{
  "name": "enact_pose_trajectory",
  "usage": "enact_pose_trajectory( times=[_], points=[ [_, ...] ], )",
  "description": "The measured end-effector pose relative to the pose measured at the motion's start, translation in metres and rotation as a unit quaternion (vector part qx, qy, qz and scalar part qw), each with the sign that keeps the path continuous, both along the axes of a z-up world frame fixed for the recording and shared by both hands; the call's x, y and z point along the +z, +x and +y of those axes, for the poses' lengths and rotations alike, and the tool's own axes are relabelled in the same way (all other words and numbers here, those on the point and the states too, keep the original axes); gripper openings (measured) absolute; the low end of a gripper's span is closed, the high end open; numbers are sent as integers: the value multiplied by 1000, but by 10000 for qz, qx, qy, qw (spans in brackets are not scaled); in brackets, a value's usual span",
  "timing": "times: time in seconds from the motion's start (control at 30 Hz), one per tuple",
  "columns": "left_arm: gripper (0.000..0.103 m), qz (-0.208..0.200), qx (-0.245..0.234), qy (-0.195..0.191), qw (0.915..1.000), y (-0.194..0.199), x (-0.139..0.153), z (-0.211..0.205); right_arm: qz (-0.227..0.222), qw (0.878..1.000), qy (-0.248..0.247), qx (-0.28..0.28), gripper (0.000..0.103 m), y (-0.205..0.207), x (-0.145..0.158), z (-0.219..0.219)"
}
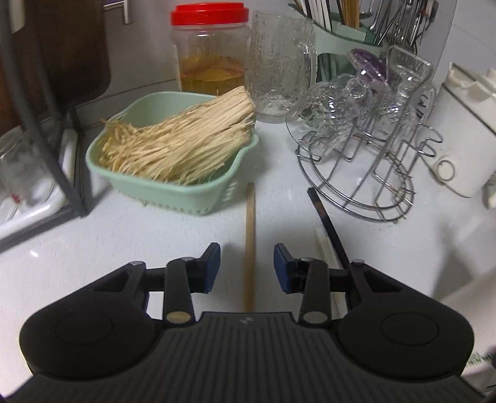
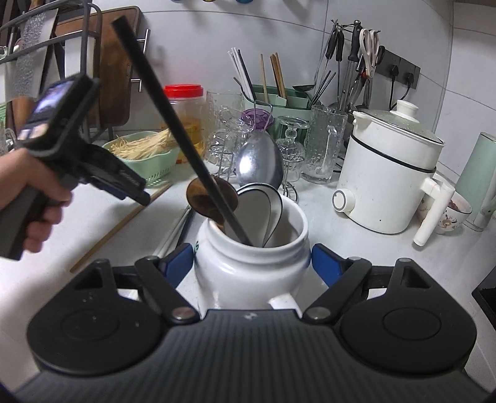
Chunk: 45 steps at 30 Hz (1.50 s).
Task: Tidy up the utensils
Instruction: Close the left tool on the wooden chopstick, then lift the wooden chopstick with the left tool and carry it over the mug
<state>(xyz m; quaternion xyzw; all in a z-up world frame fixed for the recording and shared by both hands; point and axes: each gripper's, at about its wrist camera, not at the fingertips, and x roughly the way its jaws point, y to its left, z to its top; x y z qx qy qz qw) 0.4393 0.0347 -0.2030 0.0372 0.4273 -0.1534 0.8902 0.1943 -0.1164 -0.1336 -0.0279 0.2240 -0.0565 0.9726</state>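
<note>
One wooden chopstick [image 1: 250, 241] lies lengthwise on the counter [image 1: 124, 241] between the left gripper's [image 1: 247, 268] parted pads, untouched, while the right gripper [image 2: 251, 263] clamps the white jar [image 2: 248, 266]

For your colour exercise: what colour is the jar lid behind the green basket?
Red lid; clearest in the left wrist view.

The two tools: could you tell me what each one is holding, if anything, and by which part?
The right tool grips the white ceramic jar by its sides, below the rim. The left tool holds nothing; its pads straddle a wooden chopstick without touching.
</note>
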Motion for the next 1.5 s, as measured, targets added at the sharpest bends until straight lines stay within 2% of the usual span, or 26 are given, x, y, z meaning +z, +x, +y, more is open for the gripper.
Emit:
enact_pose_trajectory(
  times=[0.1,0.17,0.37,0.47,0.57,0.73,0.97,1.13,1.37,1.5],
  points=[
    [32,24,-1,197,9998,12,-5,-9,8,10000,-4,-6,86,0,0,0],
    [22,56,-7,254,9997,17,-8,-13,5,10000,1,-18,86,0,0,1],
    [19,127,-58,524,9985,28,-9,-25,55,10000,43,-69,86,1,1,1],
    [8,282,-190,606,9976,34,-7,-32,90,9999,41,-85,86,2,2,2],
    [7,290,-258,824,9958,34,-6,-39,103,9999,42,-94,86,3,1,2],
    [7,251,-241,828,9960,26,6,-39,194,9997,106,-53,87,8,4,-2],
    [7,95,-77,596,9981,-2,44,-29,526,9984,194,23,87,16,11,-7],
    [7,-228,124,392,9989,-27,76,-16,700,9973,201,81,86,20,15,-9],
    [7,-492,464,-166,9976,-63,122,10,848,9960,173,224,86,18,19,-12],
    [7,-619,521,-448,9957,-85,140,16,877,9957,145,278,94,18,13,-10]
  ],
)
